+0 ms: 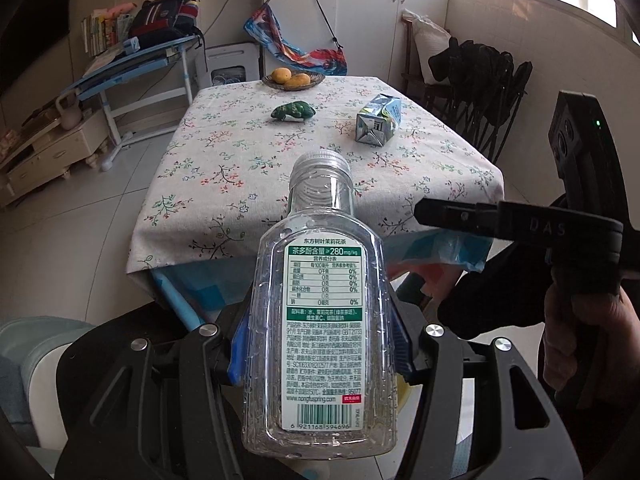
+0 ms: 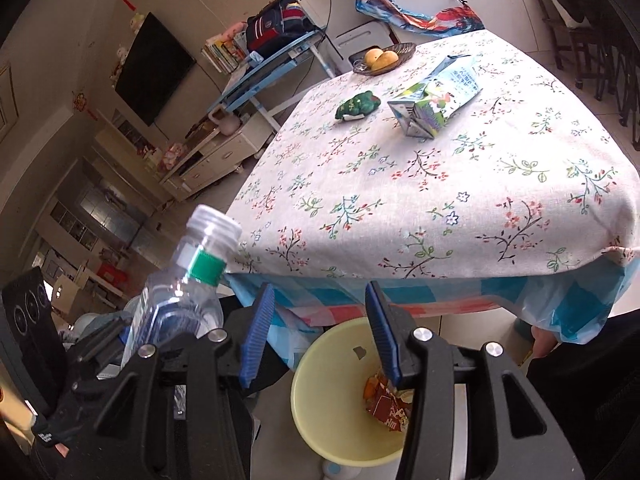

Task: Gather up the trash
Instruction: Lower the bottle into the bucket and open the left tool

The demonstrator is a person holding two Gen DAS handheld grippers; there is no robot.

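Bottle (image 1: 320, 308), clear plastic and capless, sat pinched between the blue pads of our left gripper (image 1: 320, 344), neck pointing to 12 o'clock toward the table (image 1: 224, 168). Our right gripper (image 2: 320, 332) stood spread with nothing between its pads. On the floral cloth we noted a crushed carton (image 1: 378, 120), a green pouch (image 1: 294, 112) at its 9 o'clock, and a fruit basket (image 1: 294, 79) farther off. Only the right wrist view showed the yellow bin (image 2: 320, 400) below, at 6 o'clock from the table edge, wrappers (image 2: 386, 404) inside. Only the left view showed the bottle's label.
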